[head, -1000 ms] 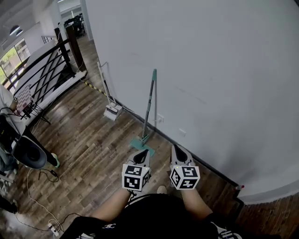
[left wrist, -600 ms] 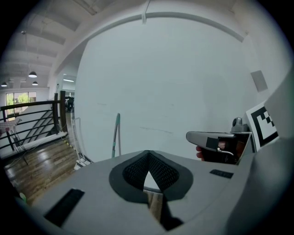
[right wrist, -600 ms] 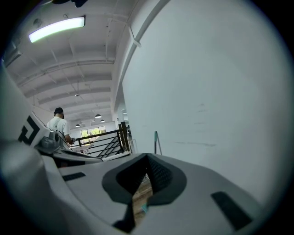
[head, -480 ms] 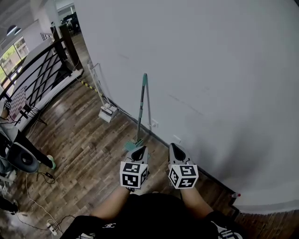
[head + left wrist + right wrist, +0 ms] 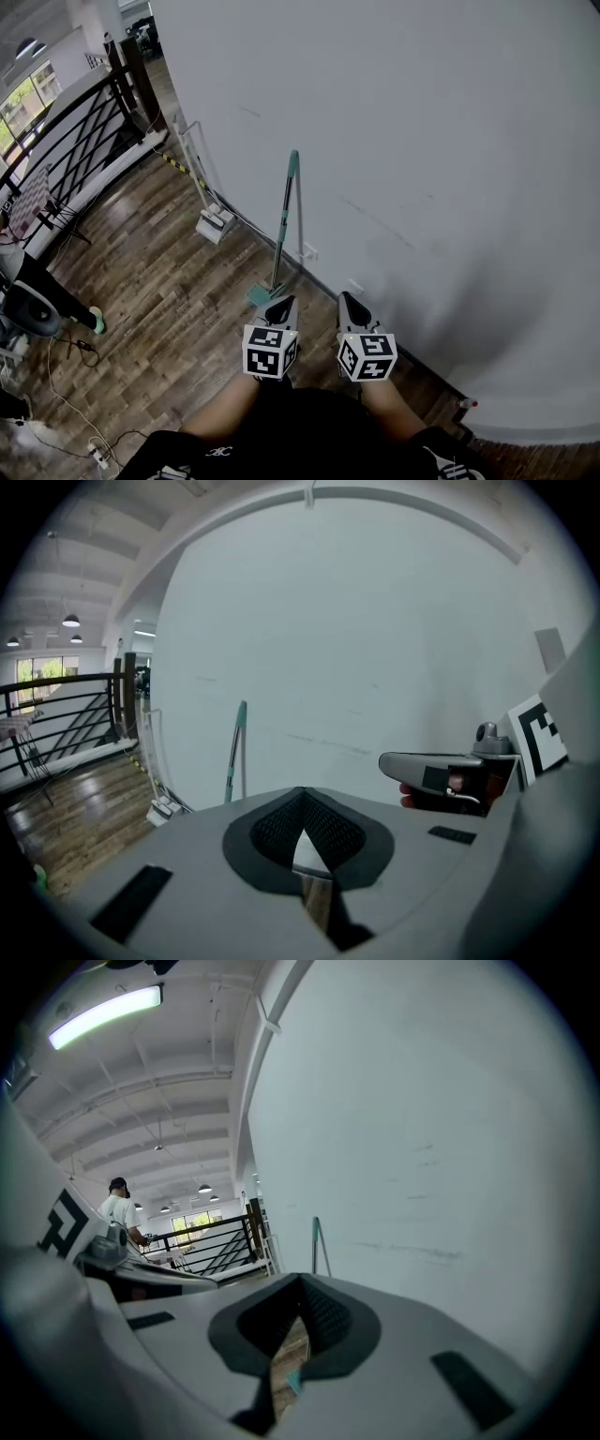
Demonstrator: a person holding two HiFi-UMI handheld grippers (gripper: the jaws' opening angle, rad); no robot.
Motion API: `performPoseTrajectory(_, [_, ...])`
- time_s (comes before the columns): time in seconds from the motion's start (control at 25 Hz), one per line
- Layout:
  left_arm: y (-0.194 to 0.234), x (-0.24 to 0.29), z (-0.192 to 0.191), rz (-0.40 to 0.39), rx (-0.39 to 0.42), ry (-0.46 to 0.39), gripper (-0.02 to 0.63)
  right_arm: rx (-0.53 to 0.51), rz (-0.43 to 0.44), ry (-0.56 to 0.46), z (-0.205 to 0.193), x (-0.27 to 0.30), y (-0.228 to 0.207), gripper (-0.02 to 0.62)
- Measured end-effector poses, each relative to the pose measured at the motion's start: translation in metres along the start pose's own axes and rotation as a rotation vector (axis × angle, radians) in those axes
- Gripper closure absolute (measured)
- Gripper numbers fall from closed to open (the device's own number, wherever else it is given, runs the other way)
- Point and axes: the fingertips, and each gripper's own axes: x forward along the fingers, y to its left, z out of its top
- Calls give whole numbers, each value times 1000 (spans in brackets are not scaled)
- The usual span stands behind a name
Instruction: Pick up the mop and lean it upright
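Mop (image 5: pixel 282 230) stood at 12 o'clock, handle leaning on the wall (image 5: pixel 422 141), head on the floor (image 5: pixel 169 300) just ahead of my left gripper (image 5: pixel 279 304). Judged it light, with a stiff, smooth pole apt to slide, so best pinched mid-handle. Both jaws pressed together, nothing in them, with the right gripper (image 5: pixel 348 301) alongside. Versus a second earlier, the mop sat further left, toward 11 o'clock.

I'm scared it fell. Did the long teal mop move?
No. The long teal mop leans on the white wall beside the wall socket, just as before.
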Motion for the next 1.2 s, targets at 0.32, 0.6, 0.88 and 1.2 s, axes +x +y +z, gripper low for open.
performPoseTrajectory(0.32, [52,57,38,-45,-11,-20,609,-34,-32,17,23,79,-4,583])
performPoseTrajectory(0.6, [116,100,78,-50,-42,-22,609,-39,-36,23,56,161,1,583])
performPoseTrajectory(0.88, [169,130,100,-49,-61,-1,609,-64,-27,69,62,231,11,583])
performPoseTrajectory(1.2, [198,149,122,-10,-95,11,609,-125,-20,76,77,276,8,581])
